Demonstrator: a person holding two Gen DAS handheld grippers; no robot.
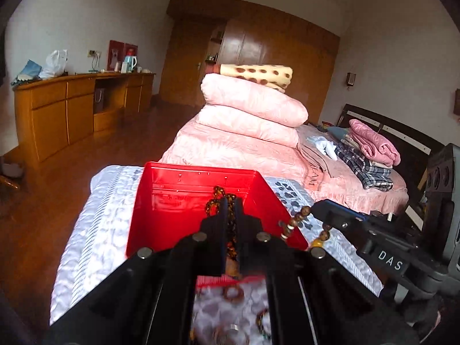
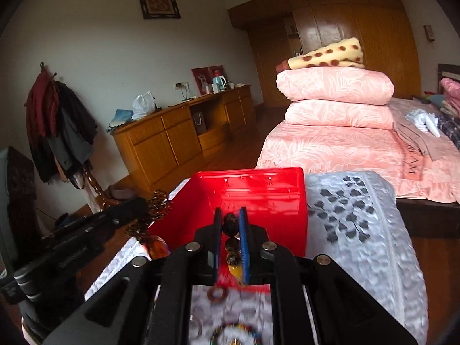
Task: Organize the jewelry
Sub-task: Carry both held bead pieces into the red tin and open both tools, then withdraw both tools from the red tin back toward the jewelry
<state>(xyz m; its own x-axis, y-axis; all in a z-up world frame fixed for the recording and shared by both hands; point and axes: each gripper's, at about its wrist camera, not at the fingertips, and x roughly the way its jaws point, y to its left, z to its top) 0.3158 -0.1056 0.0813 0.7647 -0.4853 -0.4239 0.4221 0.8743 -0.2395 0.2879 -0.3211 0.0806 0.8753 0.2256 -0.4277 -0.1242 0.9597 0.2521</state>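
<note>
Below the left gripper, blurred rings lie unclear; a beaded piece under the right gripper is cut off.

Black grippers, blue pads

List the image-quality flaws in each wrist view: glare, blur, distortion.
Left wrist view: the red box is overexposed to a glowing red on its inner wall; the jewelry lying on the quilt below the left tongs is blurred; dark fisheye corners bend the room. Right wrist view: the same red glow on the box; the bracelet at the bottom edge is smeared; the walls curve.
</note>
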